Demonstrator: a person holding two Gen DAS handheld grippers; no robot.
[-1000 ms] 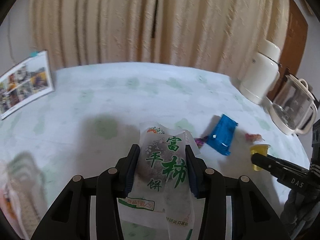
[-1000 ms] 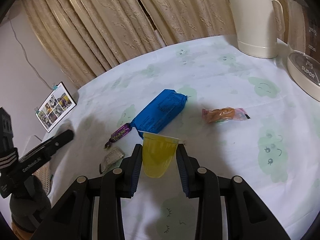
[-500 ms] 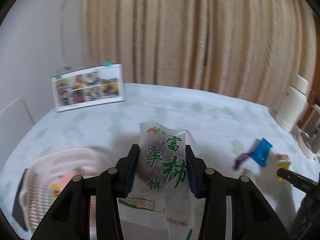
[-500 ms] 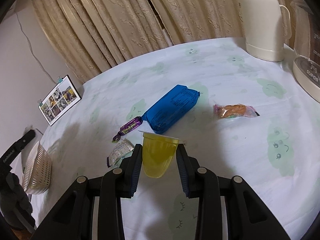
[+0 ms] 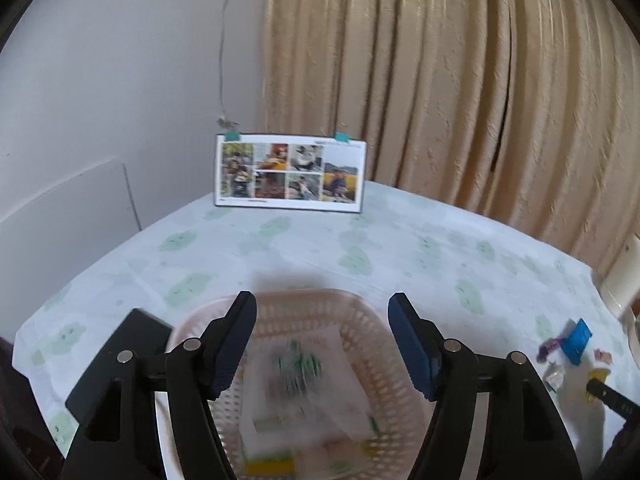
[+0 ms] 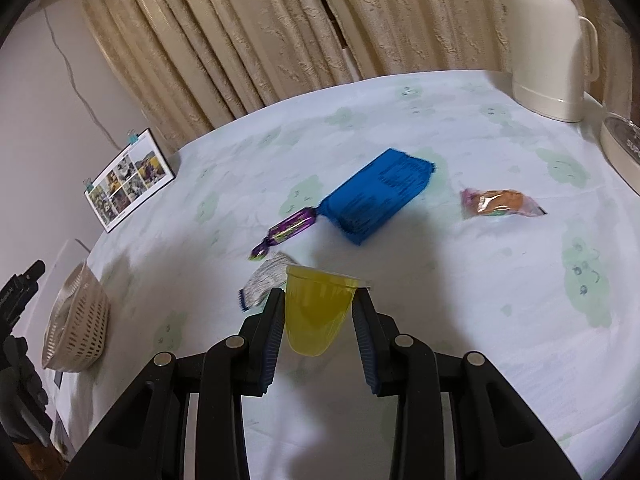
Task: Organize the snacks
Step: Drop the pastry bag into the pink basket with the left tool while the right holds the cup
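My left gripper [image 5: 322, 312] is open above the pale pink basket [image 5: 360, 316]. The white snack bag with green characters [image 5: 304, 376] lies blurred inside the basket, free of the fingers. My right gripper [image 6: 318, 300] is shut on a yellow jelly cup [image 6: 316, 312], held above the tablecloth. Beyond it lie a blue packet [image 6: 376, 196], a purple candy [image 6: 288, 232], a silver wrapper [image 6: 266, 276] and an orange snack in clear wrap [image 6: 500, 202]. The basket [image 6: 78, 320] shows at the far left of the right wrist view.
A photo calendar [image 5: 290, 172] stands at the table's far edge before beige curtains. A black flat object [image 5: 120, 364] lies left of the basket. A white thermos [image 6: 552, 44] and a kettle base [image 6: 624, 152] stand at the right. Other snacks lie in the basket.
My left gripper swung left over the basket, opened and let go of the white snack bag, which dropped in. The right gripper still holds the jelly cup, shifted slightly.
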